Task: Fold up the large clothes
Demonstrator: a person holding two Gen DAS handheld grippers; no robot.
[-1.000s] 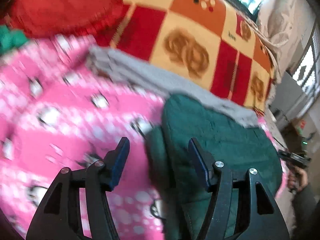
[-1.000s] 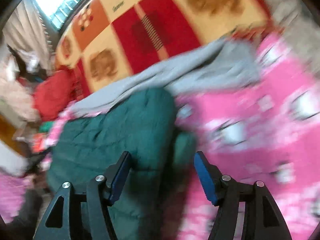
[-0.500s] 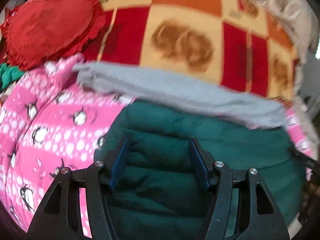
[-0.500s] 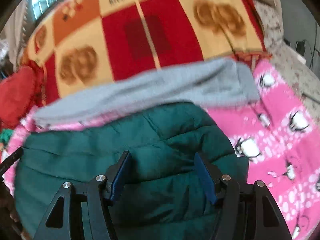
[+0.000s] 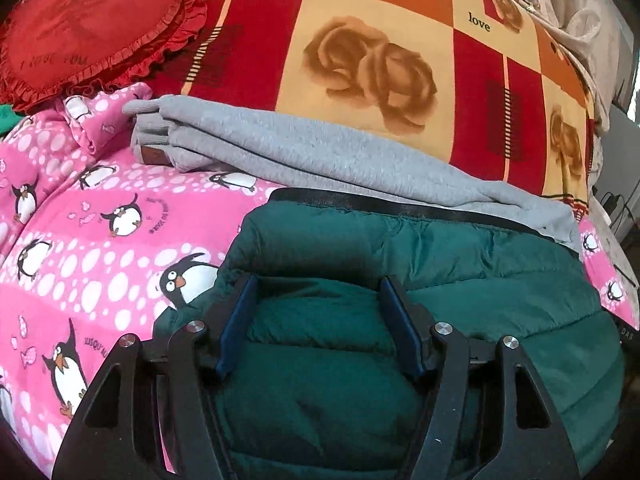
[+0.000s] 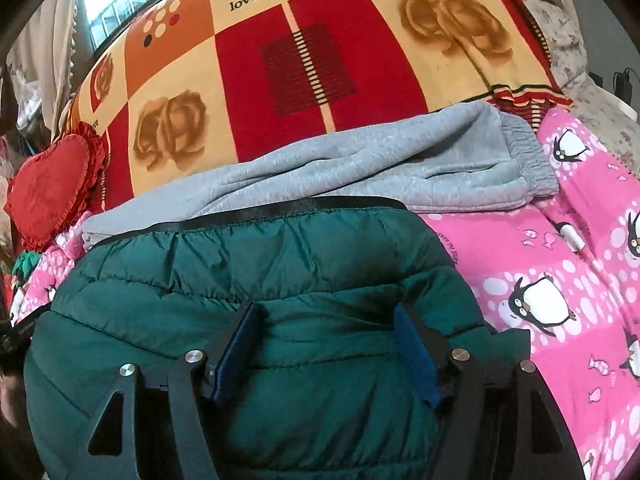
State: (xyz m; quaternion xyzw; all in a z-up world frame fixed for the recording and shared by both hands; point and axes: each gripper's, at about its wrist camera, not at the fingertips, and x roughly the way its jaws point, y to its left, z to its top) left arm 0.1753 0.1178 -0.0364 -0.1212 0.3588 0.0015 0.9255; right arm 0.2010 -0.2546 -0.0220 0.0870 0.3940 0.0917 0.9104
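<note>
green puffer jacket point(image 5: 460, 280) lies folded on pink penguin blanket point(image 5: 100, 240), just below grey sweatpants point(image 5: 320, 156). left gripper point(image 5: 318, 312) & right gripper point(image 6: 326, 340) jaws opening w/ jacket bulging between, pads not pinching.

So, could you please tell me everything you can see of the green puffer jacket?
The green puffer jacket is dark green, quilted and puffy, with a slightly shiny shell and a black band along its far edge. It lies folded into a thick bundle on the pink penguin blanket, its far edge against the folded grey sweatpants. Both claws, left and right, are over it with jaws opening, padding bulging between them.
</note>
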